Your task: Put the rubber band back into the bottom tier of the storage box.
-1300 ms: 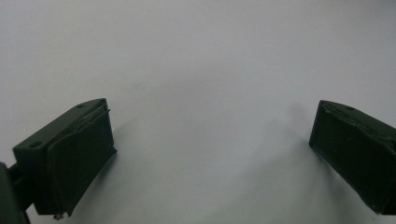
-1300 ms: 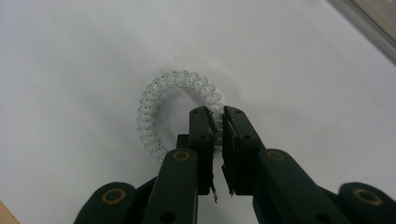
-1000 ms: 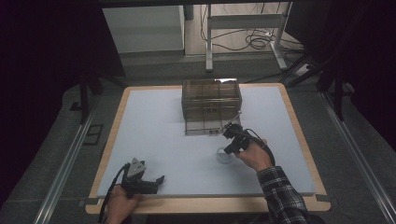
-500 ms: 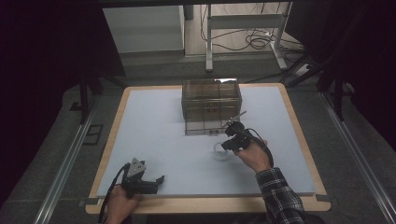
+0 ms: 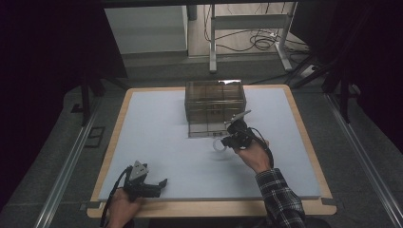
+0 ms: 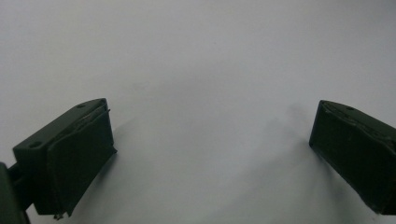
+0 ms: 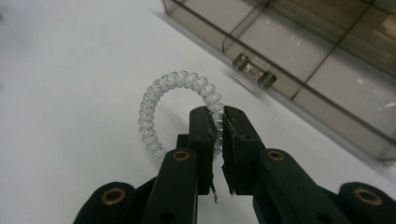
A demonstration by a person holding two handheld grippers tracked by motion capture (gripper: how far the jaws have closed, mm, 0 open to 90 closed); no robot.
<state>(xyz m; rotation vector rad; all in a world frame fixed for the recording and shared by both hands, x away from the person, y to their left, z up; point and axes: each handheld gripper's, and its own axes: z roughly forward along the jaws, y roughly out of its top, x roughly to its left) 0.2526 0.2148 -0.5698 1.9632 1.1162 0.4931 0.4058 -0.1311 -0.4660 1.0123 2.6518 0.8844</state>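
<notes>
A clear spiral hair tie [image 7: 161, 100] hangs in my right gripper [image 7: 219, 119], whose jaws are shut on one side of its coil. In the high view that right gripper [image 5: 229, 140] holds the white ring [image 5: 218, 145] just above the pale mat, close to the front of a smoky transparent drawer box [image 5: 215, 104]. The box's lower drawer knob [image 7: 254, 70] lies just beyond the ring. My left gripper [image 5: 161, 183] rests near the table's front left edge, its jaws [image 6: 205, 154] wide apart over bare mat with nothing between them.
The pale mat [image 5: 157, 128] covers a wooden table [image 5: 114, 137]. Beyond the far edge stand table legs and loose cables on the floor [image 5: 256, 40]. Dark curtains close in both sides.
My right gripper with the hair tie has drifted slightly up and toward the drawer box. The left gripper has stayed put.
</notes>
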